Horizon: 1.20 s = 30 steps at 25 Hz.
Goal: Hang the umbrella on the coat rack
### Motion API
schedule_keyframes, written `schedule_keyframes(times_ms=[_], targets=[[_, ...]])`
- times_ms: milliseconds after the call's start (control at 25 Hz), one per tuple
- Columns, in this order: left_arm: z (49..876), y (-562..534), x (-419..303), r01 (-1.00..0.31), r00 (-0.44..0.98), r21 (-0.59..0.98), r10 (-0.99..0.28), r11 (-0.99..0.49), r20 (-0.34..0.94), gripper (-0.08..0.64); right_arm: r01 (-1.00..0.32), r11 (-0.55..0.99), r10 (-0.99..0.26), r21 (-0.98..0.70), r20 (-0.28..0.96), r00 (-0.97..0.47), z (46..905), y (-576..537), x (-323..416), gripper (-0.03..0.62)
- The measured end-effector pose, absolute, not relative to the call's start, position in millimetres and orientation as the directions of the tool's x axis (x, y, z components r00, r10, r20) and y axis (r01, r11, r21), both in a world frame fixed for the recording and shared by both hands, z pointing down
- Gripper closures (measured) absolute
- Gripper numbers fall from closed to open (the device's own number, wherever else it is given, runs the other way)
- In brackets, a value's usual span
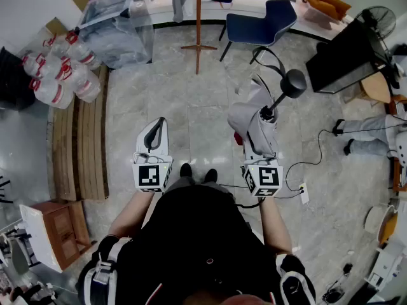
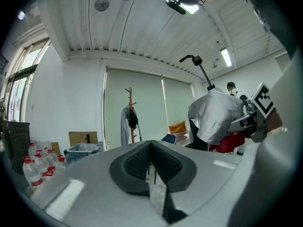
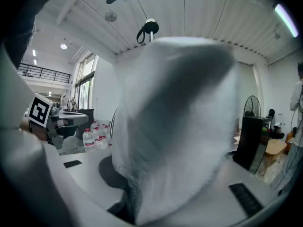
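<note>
In the head view a folded grey umbrella [image 1: 254, 122] stands upright in my right gripper [image 1: 261, 133], which is shut on its canopy. Its black knob handle [image 1: 294, 82] with a strap loop sticks up and to the right. The right gripper view is filled by the umbrella's [image 3: 180, 126] grey fabric, with the handle [image 3: 150, 26] above it. My left gripper [image 1: 157, 127] is beside it at the left, shut and empty, with its pads [image 2: 142, 161] meeting at the tips. The wooden coat rack [image 1: 198, 24] stands far ahead on the stone floor; the left gripper view shows the coat rack [image 2: 131, 115] with a garment on it.
A blue chair [image 1: 261, 21] stands right of the rack. Water bottles [image 1: 60, 68] and a plastic-covered bin [image 1: 114, 27] sit at the left, by a wooden pallet [image 1: 79, 145]. A black cabinet [image 1: 346, 56], another person's legs [image 1: 369, 129] and a floor cable with socket [image 1: 304, 192] are at the right.
</note>
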<state>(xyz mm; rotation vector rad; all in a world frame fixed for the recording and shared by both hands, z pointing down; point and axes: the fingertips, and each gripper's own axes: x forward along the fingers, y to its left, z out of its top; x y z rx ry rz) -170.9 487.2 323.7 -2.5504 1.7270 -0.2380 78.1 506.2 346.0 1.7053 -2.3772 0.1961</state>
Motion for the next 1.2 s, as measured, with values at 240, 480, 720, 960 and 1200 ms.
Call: schedule_keyframes(times_ms=[240,480,720,960,1200], targets=[[323,487,-172,-0.920,0.360,-0.129,-0.928,-0.370,0.096,0.558,-0.946,0.323,-0.919,0.022,0.246,-0.308,345,505,79,0.460],[325,486,-174,-0.920,0.359,-0.129,-0.928,-0.370,0.097,0.558,-0.944,0.329,-0.920,0.021,0.232,-0.316,343,504,77,0.459],[328,481,-168,-0.917,0.363,-0.139,-0.926,-0.375,0.103,0.558,-0.941,0.337,-0.921,0.024,0.215,-0.324,339,499,83,0.460],[333,477,-154,-0.921,0.350,-0.139,-0.929,-0.365,0.121,0.558,-0.932,0.361,-0.910,0.014,0.221,-0.350,341,488,106,0.460],[335,458,-154,-0.932,0.324,-0.129,-0.938,-0.338,0.119,0.558,-0.918,0.395,-0.900,0.043,0.216,-0.378,331,453,124,0.460]])
